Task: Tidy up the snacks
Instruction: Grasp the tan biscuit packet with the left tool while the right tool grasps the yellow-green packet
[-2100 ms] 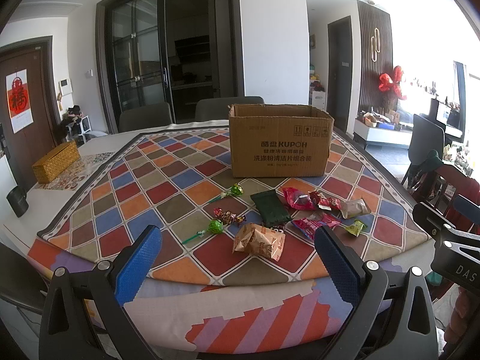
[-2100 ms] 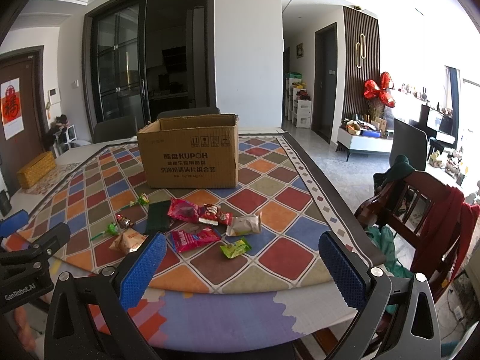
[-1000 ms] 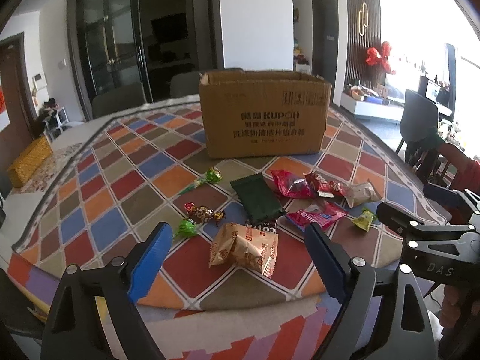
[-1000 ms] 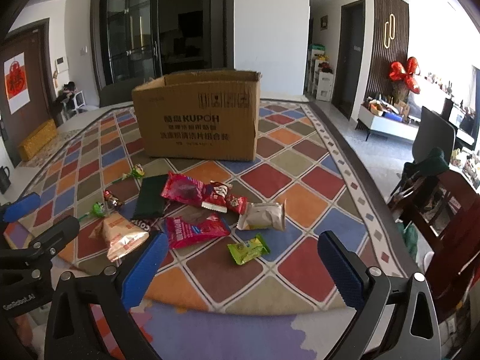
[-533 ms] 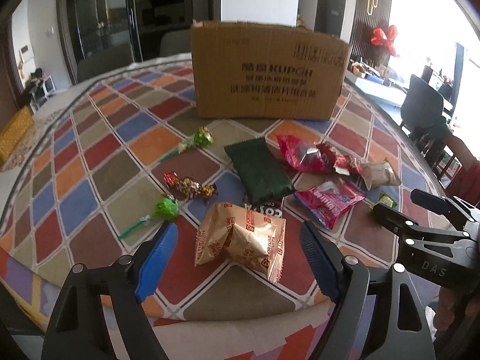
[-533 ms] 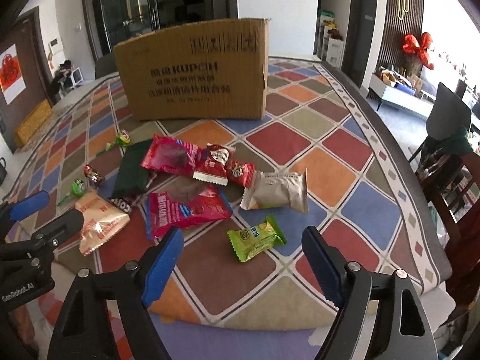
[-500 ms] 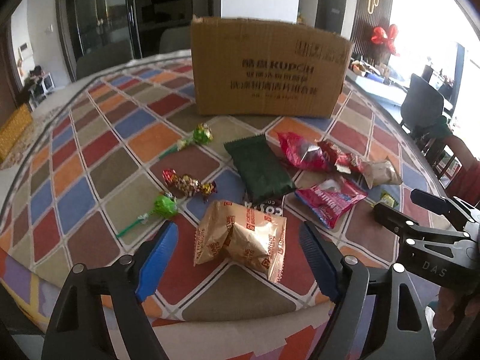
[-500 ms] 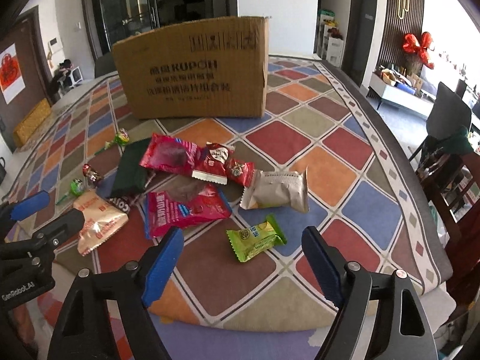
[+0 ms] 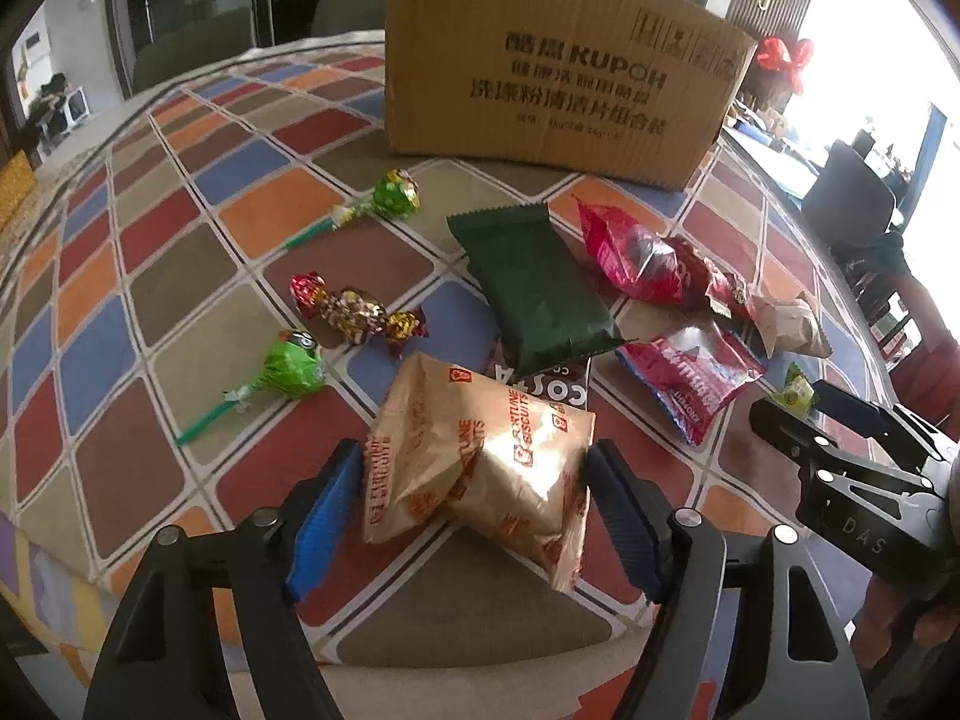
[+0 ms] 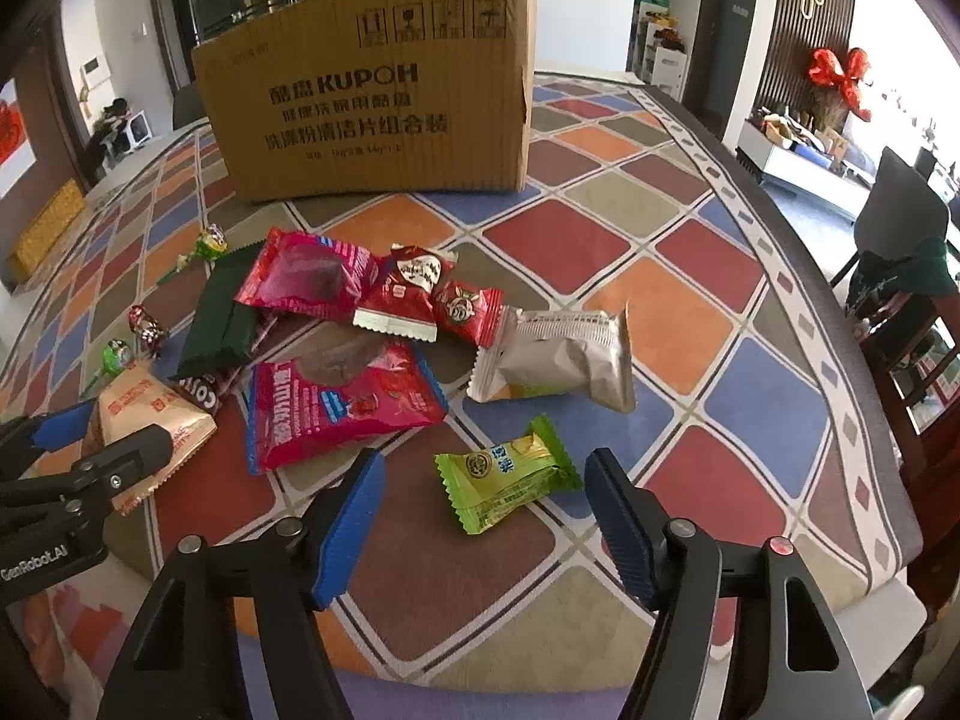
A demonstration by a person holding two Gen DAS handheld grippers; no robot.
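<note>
An open brown cardboard box (image 9: 558,60) stands at the back of the table, with loose snacks spread in front of it. A gold biscuit packet (image 9: 480,450) lies between the blue pads (image 9: 327,504) of my left gripper (image 9: 474,456). Its jaws are closing, and the pads stand right at the packet's two ends without squeezing it. A small light-green packet (image 10: 507,480) lies between the pads of my right gripper (image 10: 485,462). Those jaws are closing too, with a gap on each side of the packet.
On the checkered tablecloth (image 10: 690,300) lie a dark green packet (image 9: 534,282), red packets (image 9: 636,258), a pink packet (image 10: 336,408), a beige packet (image 10: 558,360), two green lollipops (image 9: 294,366) and a foil candy (image 9: 354,312). The table's near edge is close. A chair (image 10: 900,204) stands to the right.
Both grippers have come down and forward toward the table and tilted downward. Both sets of jaws have narrowed, the left around the gold packet, the right around the green one.
</note>
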